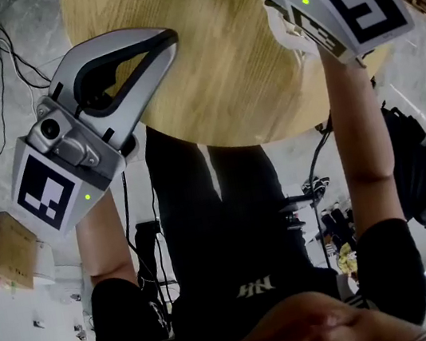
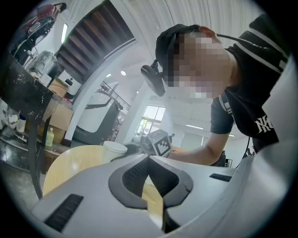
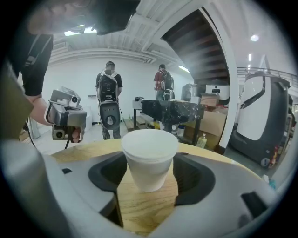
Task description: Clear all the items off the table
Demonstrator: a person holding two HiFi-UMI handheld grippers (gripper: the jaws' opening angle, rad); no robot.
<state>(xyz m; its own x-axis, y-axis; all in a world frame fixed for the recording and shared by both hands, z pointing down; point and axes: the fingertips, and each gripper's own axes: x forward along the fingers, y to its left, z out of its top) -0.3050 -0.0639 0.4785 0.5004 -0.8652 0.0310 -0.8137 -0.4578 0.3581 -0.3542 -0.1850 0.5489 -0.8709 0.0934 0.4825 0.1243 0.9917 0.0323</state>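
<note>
Your right gripper (image 3: pixel 148 179) has its jaws apart around the white foam cup (image 3: pixel 149 153), which stands upright on the round wooden table (image 3: pixel 145 211). Your left gripper (image 2: pixel 149 160) is closed and empty. The cup is likely light and crushable, so squeeze gently mid-wall, below the rim.

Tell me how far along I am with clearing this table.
Done: apart from one cup, the round table shows only bare wood, as far as the views reach. In hand: the right claw straddles the white foam cup, which stands upright on the wood, and the pads are not yet pressing it. The left claw is shut and empty. Left: grip the cup and lift it off.
</note>
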